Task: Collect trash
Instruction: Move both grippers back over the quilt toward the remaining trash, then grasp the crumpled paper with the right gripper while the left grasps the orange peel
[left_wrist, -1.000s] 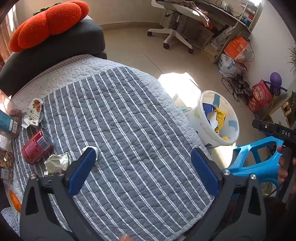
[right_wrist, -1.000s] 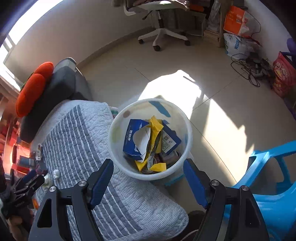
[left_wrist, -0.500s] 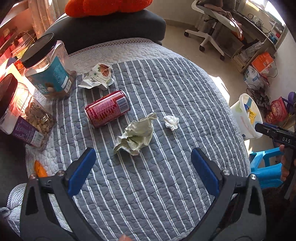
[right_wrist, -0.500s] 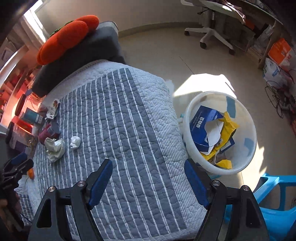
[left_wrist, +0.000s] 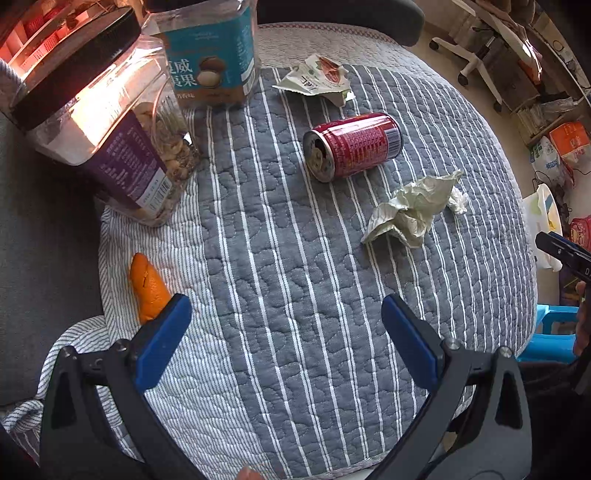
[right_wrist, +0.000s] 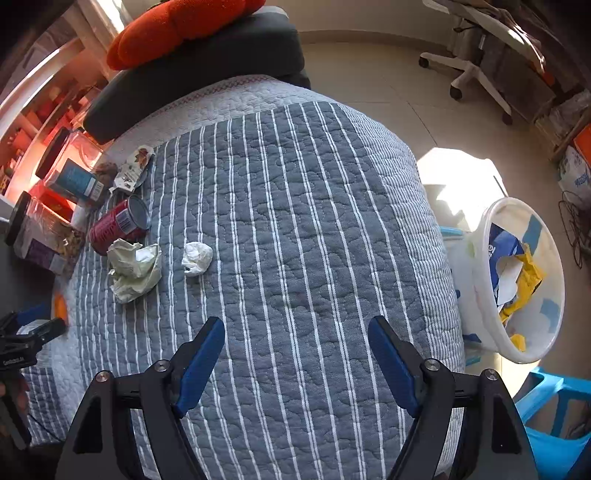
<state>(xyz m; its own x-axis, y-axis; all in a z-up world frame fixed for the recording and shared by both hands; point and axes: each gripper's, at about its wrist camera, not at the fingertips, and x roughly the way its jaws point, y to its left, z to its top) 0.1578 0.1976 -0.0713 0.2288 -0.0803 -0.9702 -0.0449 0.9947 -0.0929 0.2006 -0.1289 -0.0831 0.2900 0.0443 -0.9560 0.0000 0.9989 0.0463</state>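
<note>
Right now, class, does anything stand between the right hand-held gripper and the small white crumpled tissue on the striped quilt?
Nothing visible does. The right hand-held gripper is open and empty above bare grey striped quilt. The small white crumpled tissue lies apart from the larger crumpled pale green paper beside it.

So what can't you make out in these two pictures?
- Bin: left view shows only a sliver past the table edge.
- Orange peel: right view, only a sliver at the quilt's edge.
- Can: label too small in the right view.
</note>
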